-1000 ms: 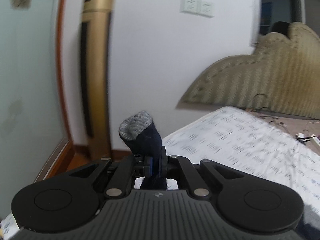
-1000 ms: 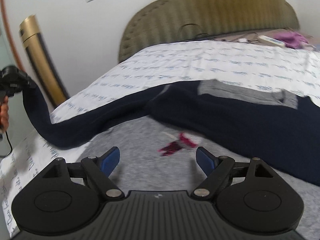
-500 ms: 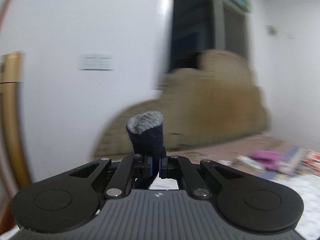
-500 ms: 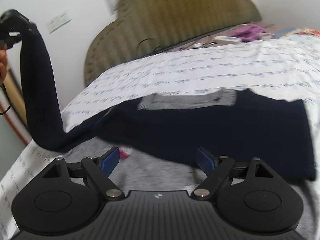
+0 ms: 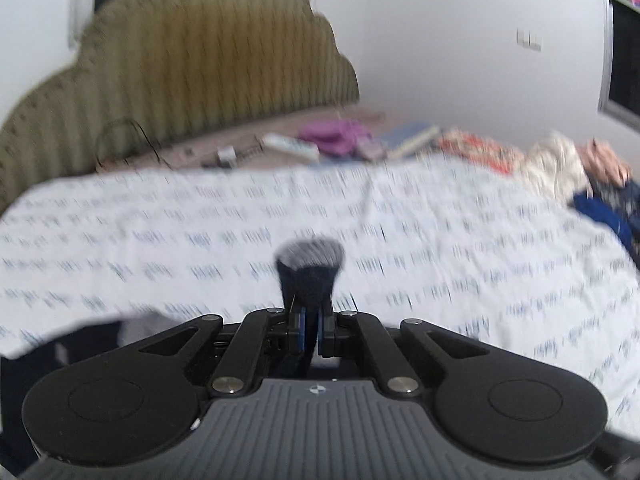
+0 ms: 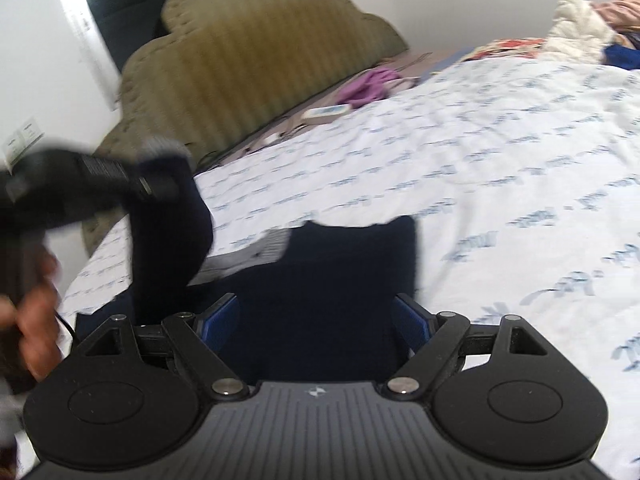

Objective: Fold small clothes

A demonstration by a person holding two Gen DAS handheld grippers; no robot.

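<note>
A small navy sweater [image 6: 340, 264] with grey trim lies on the white patterned bedsheet [image 6: 500, 152]. My left gripper [image 5: 310, 330] is shut on the navy sleeve [image 5: 308, 276], whose grey cuff sticks up past the fingers. In the right wrist view the left gripper [image 6: 152, 184] holds that sleeve [image 6: 168, 248] lifted over the sweater's left side. My right gripper [image 6: 316, 320] is open and empty, low over the sweater's body, its blue pads on either side.
An olive padded headboard [image 5: 180, 68] stands behind the bed. A purple cloth [image 5: 336, 136], books and small items lie on the ledge by it. A pile of clothes [image 5: 568, 164] sits at the far right of the bed.
My left gripper has swung right and down with the sleeve, carrying it over the sweater. My right gripper has moved forward over the sweater's body.
</note>
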